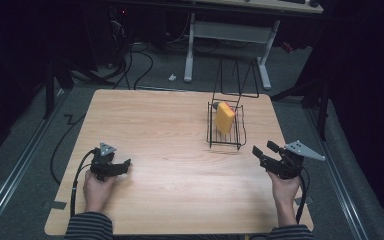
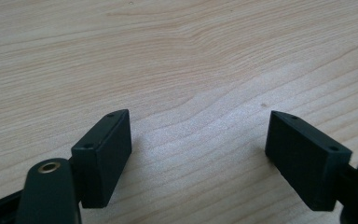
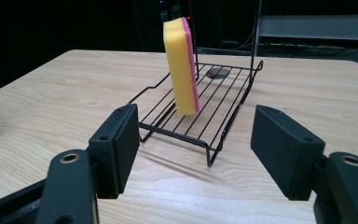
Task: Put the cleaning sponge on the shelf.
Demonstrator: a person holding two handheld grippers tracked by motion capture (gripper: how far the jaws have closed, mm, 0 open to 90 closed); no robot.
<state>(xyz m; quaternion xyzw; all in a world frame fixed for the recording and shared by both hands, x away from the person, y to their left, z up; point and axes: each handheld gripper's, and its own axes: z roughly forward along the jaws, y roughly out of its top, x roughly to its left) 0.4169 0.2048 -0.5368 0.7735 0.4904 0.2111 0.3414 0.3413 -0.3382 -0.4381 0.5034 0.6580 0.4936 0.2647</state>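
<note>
Left tongs (image 1: 122, 165): seen from the high view low on the worktop (image 1: 160, 140), well to the left of the wire rack (image 1: 226, 131), held in the person's left hand (image 1: 97, 189). The left gripper view looks straight down on bare wood grain; the jaws stand wide apart with nothing between them and nothing in their grip.

Wire rack: stands on the far right half of the worktop. The high view shows a yellow sponge (image 1: 224, 117) standing on edge inside it. The right gripper view adds detail that the high view lacks: the sponge (image 3: 182, 65) has a pink backing layer on its right face, it leans slightly, and a small dark round item (image 3: 217, 73) lies on the rack's wires behind it; what it is I cannot tell.

Right tongs (image 1: 261, 153): near the rack's front right corner, just clear of it, held in the right hand (image 1: 284, 186). The right gripper view shows the jaws well apart, empty, pointed at the rack (image 3: 200, 109) and sponge, touching neither.
</note>
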